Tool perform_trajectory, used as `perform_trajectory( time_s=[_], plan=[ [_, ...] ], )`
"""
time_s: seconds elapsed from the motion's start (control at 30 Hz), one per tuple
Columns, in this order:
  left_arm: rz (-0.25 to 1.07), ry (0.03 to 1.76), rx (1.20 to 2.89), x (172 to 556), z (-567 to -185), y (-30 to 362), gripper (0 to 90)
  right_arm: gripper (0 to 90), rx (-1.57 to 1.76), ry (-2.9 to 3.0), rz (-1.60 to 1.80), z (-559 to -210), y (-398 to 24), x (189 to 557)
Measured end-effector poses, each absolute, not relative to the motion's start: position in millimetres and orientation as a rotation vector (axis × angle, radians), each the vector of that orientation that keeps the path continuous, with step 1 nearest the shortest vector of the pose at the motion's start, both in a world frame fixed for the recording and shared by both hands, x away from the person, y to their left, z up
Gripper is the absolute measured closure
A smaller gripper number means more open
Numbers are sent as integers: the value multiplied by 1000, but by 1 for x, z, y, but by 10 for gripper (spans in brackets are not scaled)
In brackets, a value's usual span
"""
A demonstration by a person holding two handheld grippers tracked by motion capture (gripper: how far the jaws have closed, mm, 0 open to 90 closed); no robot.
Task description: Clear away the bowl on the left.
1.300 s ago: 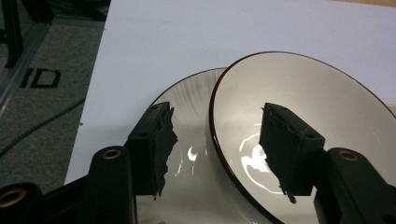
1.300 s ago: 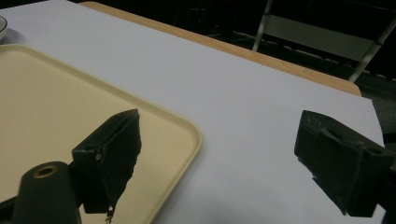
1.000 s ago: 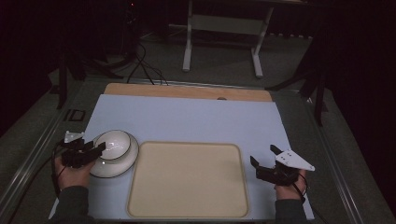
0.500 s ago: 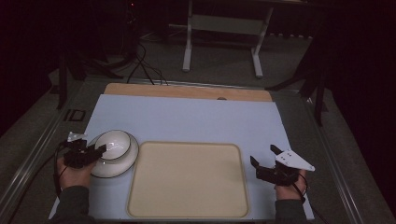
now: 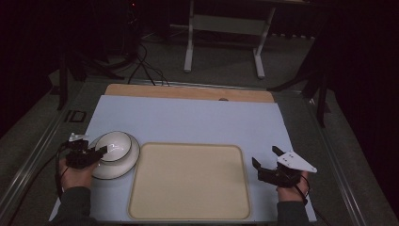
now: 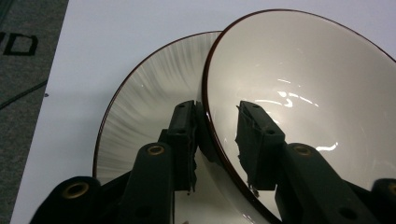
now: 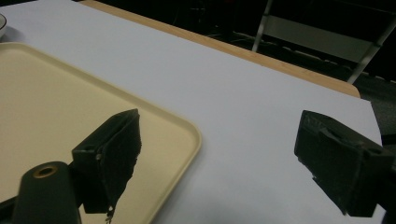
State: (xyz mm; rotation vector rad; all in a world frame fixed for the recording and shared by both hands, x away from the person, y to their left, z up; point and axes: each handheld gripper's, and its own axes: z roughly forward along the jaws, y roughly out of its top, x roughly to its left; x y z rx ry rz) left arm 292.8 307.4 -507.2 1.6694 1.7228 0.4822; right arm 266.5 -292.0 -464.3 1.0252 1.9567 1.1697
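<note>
A white bowl [image 5: 115, 145] with a dark rim [image 6: 299, 79] sits on a white ribbed plate [image 5: 127, 164] at the left of the mat. My left gripper [image 5: 101, 151] straddles the bowl's near rim [image 6: 217, 135]: one pad lies against the outer wall, the other stands inside the bowl with a thin gap to the wall. Its jaws have just been closing with the rim between them. My right gripper [image 5: 265, 156] rests open to the right of the beige tray [image 5: 188, 181], and nothing is between its jaws [image 7: 219, 140].
The tray [image 7: 56, 93] lies at the mat's front centre, close beside the plate [image 6: 149, 88]. A pale mat [image 5: 188, 120] covers the table, with a wooden strip [image 5: 188, 92] along the far edge. A metal stand [image 5: 226, 28] and cables [image 5: 141, 66] are on the floor beyond.
The left gripper's jaws have narrowed around the bowl's rim. Both hands have stayed in place, and the bowl and plate have not moved.
</note>
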Motion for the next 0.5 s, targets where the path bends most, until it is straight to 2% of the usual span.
perform_trajectory(
  time_s=[0.5],
  plan=[
    [411, 1767, 1610, 301, -510, 309, 727, 142, 1027, 1959, 1171, -464, -292, 267]
  ],
)
